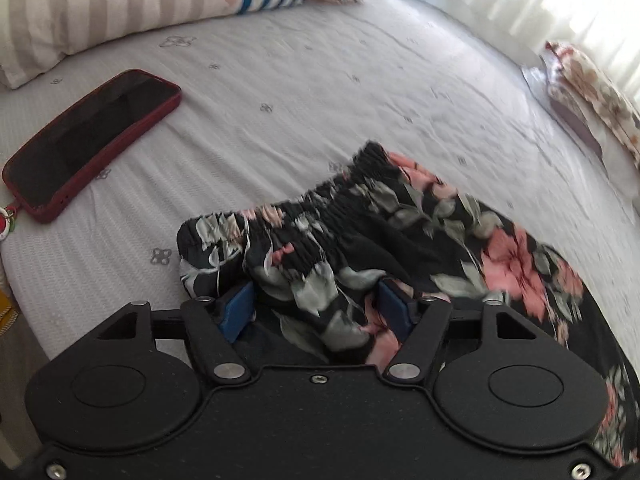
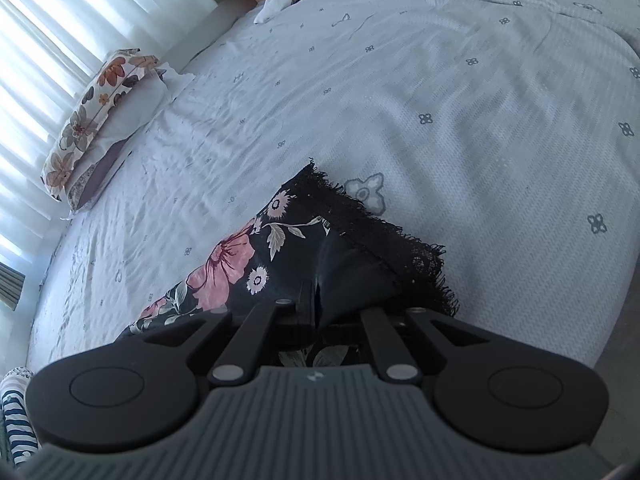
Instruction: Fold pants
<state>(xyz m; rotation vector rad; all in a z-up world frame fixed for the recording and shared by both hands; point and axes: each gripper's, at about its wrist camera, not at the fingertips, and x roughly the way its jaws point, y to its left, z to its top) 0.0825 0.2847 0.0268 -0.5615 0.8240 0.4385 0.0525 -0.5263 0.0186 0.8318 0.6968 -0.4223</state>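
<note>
Pants with a black ground and pink flowers lie on the bed, and we read this as the setting-down end of a fold, with the cloth being let go. Starting at the left of the left wrist view, a phone [image 1: 90,142] in a red case rests on the pale sheet [image 1: 320,92] in the middle left, well apart from the garment, with a striped pillow [image 1: 80,12] above it in the upper left. Moving right, the pants [image 1: 400,232] fill the lower middle and lower right of that frame, their gathered waistband [image 1: 320,208] bunched just above the left gripper [image 1: 316,304]. Its blue pads [image 1: 236,308] stand apart with a loose fold of fabric lying between them, and we see no pad pressing on it. At the far right a flowered cushion [image 1: 592,92] sits by the curtain. In the right wrist view the same cushion appears at the upper left, then the flowered cloth runs through the lower middle to the lace-trimmed leg hem [image 2: 384,240] in the centre. The right gripper [image 2: 316,312] has its fingers drawn almost together, seemingly pinching the dark fabric at the hem, though the contact itself is hidden in shadow. Next, we judge, the right side should let go too, both tools lift clear without dragging the cloth, and the waistband wants smoothing flat before another fold.
</note>
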